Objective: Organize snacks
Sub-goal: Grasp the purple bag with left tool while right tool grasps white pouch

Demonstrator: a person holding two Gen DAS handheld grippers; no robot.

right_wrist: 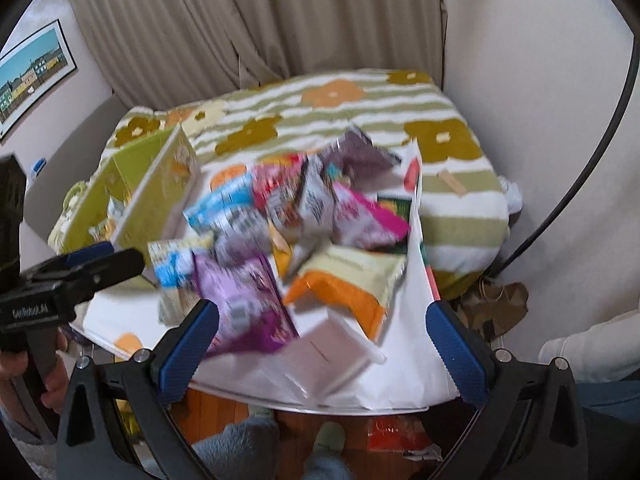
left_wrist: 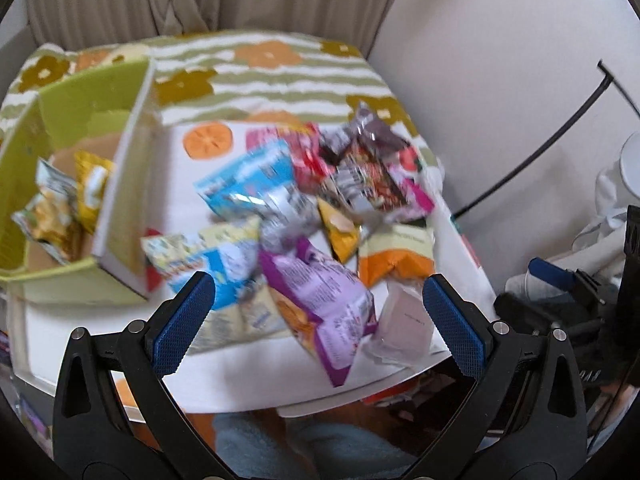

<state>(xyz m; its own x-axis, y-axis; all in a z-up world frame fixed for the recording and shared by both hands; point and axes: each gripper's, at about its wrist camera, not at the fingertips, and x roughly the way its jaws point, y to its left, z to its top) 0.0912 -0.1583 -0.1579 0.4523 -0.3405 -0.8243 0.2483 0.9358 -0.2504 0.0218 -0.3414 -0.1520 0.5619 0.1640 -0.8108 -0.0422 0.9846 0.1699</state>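
Note:
A pile of snack packets lies on a white sheet (left_wrist: 224, 376) on the table. Nearest me are a purple packet (left_wrist: 320, 304) (right_wrist: 244, 304), a blue and yellow packet (left_wrist: 208, 260), an orange and cream packet (left_wrist: 396, 256) (right_wrist: 344, 284) and a clear pale pink packet (left_wrist: 404, 324) (right_wrist: 320, 356). A green box (left_wrist: 96, 100) (right_wrist: 132, 176) at the left holds a few yellow packets (left_wrist: 60, 204). My left gripper (left_wrist: 316, 324) is open above the purple packet. My right gripper (right_wrist: 324, 344) is open above the clear packet. Both are empty. The views are blurred.
A striped flowered cloth (left_wrist: 280, 76) (right_wrist: 460, 184) covers the table behind the pile. Curtains (right_wrist: 280, 20) hang behind, a wall (left_wrist: 500, 60) is at right. The left gripper shows in the right wrist view (right_wrist: 100, 260). A black cable (right_wrist: 580, 172) runs at right.

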